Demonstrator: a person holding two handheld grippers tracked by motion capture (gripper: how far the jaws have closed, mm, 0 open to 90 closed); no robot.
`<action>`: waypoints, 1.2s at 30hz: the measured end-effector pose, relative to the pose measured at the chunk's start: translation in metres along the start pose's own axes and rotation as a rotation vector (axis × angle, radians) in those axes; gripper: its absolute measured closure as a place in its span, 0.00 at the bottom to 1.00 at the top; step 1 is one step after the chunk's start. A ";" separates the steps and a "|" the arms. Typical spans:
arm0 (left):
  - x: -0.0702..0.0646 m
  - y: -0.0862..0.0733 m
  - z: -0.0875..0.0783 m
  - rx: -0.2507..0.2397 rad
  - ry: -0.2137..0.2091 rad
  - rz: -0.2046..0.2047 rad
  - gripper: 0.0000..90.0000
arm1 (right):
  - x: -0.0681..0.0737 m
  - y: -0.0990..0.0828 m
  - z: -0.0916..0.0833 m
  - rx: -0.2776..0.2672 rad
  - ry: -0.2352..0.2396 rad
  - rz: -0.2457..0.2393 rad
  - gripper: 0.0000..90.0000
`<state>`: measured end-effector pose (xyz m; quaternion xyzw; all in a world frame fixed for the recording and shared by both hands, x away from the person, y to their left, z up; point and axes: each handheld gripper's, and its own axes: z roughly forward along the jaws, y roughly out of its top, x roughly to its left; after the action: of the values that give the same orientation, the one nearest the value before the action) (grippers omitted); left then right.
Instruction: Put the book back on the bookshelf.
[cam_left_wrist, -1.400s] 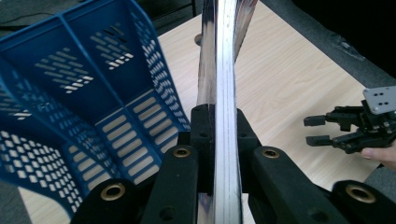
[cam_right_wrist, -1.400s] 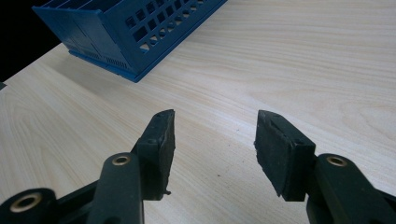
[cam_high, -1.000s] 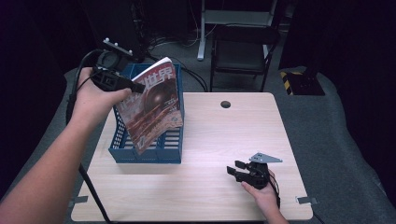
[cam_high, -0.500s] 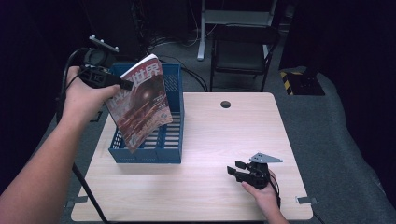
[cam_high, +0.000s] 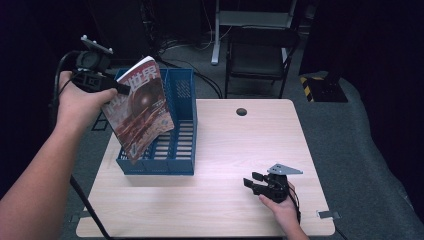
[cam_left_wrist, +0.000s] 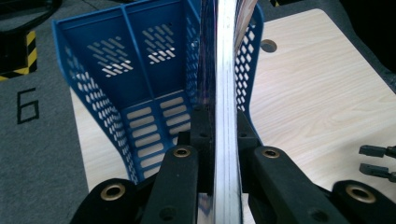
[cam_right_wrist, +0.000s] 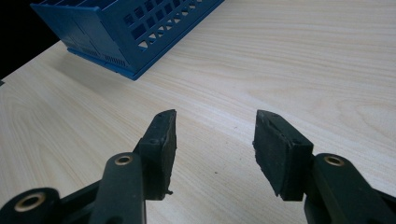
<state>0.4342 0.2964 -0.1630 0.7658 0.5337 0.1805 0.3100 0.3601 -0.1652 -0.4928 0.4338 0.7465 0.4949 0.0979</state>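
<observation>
Left gripper (cam_high: 120, 90) raised above the left end of the surface (cam_high: 235, 150), jaws clamped on the upper edge of a magazine (cam_high: 140, 112); magazine hangs tilted, reddish-brown cover with large characters facing the high view, its lower corner dipping over the front left part of the blue file rack (cam_high: 182, 135); from the high view, cannot tell whether that corner touches the rack; left gripper view: magazine (cam_left_wrist: 223, 70) edge-on between the two black jaws, page edges running straight up the middle, the rack (cam_left_wrist: 107, 93) open below and behind it with two compartments and slotted walls; the tips of the other gripper show at the far right edge of that view

Right gripper (cam_high: 252, 181) rests low on the surface near its front right area, well apart from the rack, grey three-cornered plate (cam_high: 284, 169) on top; right gripper view: jaws apart with bare wood grain between them, nothing held, gripper (cam_right_wrist: 215, 133) pointed toward a corner of the rack (cam_right_wrist: 126, 32) at upper left

Small round hole (cam_high: 241, 111) in the surface near its far edge; dark chair (cam_high: 260, 45) on the floor beyond
</observation>
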 end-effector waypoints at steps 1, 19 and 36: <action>0.001 0.000 0.000 -0.005 0.006 -0.008 0.93 | 0.000 0.000 0.000 0.000 0.000 0.000 0.54; 0.020 -0.006 0.001 -0.007 0.050 -0.085 0.93 | 0.000 0.000 0.001 0.005 -0.006 -0.009 0.54; 0.027 0.001 0.012 -0.029 0.088 -0.150 0.93 | 0.000 0.000 0.000 -0.001 -0.003 -0.006 0.55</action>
<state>0.4525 0.3177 -0.1728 0.7105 0.6001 0.1980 0.3098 0.3600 -0.1648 -0.4927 0.4325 0.7474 0.4941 0.1006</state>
